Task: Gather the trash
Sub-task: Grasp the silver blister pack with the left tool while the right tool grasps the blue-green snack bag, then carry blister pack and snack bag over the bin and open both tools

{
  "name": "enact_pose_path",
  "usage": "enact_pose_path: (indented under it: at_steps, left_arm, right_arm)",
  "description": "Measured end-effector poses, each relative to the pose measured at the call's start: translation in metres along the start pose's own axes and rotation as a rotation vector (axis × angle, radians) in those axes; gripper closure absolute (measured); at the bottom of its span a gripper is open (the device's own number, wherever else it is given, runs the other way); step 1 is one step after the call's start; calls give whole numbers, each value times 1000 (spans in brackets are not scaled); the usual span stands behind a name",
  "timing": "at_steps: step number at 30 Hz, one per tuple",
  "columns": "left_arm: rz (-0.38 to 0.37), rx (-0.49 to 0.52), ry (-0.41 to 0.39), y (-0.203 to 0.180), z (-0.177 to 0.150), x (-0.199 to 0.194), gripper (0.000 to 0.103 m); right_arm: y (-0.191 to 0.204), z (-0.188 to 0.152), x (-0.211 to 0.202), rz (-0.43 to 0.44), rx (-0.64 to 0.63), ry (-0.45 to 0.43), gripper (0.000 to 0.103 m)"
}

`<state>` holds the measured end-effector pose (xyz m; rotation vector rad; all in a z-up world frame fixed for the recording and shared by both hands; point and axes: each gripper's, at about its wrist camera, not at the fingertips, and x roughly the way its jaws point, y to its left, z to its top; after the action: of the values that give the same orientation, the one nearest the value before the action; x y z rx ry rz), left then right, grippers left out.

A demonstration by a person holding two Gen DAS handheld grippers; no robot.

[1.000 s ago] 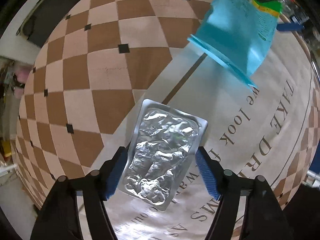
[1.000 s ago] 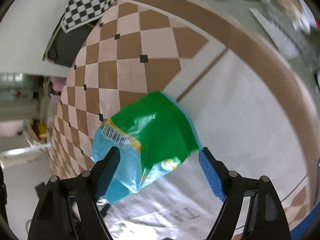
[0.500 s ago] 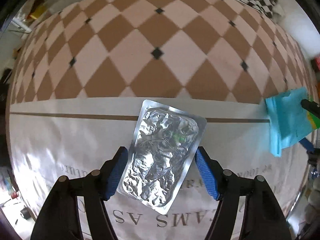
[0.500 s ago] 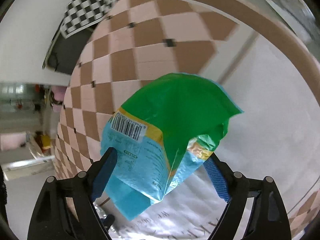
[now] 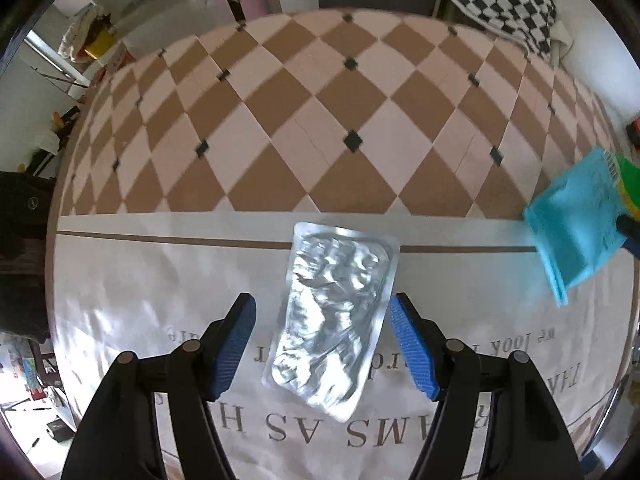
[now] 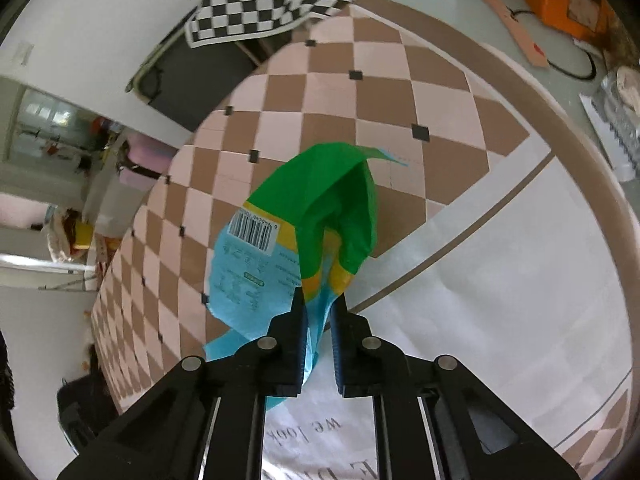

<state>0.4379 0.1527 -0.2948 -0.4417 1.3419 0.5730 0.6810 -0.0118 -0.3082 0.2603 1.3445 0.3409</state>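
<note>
- Our left gripper (image 5: 322, 344) is spread wide, its blue pads on either side of a crinkled foil packet (image 5: 334, 316), neither clearly touching it.
- The packet lies over the white printed cloth (image 5: 160, 272) covering the counter.
- Our right gripper (image 6: 319, 312) is clamped on a green and blue snack wrapper (image 6: 316, 216), seen at three o'clock in the left view.

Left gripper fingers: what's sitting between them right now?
In the left wrist view, the silver foil pack lies between the open left gripper's blue pads, on the printed tablecloth; neither pad clearly touches it.
</note>
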Motion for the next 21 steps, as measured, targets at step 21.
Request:
enact_pose_path:
  at_steps: [21]
  left_arm:
    - [-76,152,144,11,-9,52,28]
  right_arm:
    - [-21,-37,-23,-27,-81,57,93]
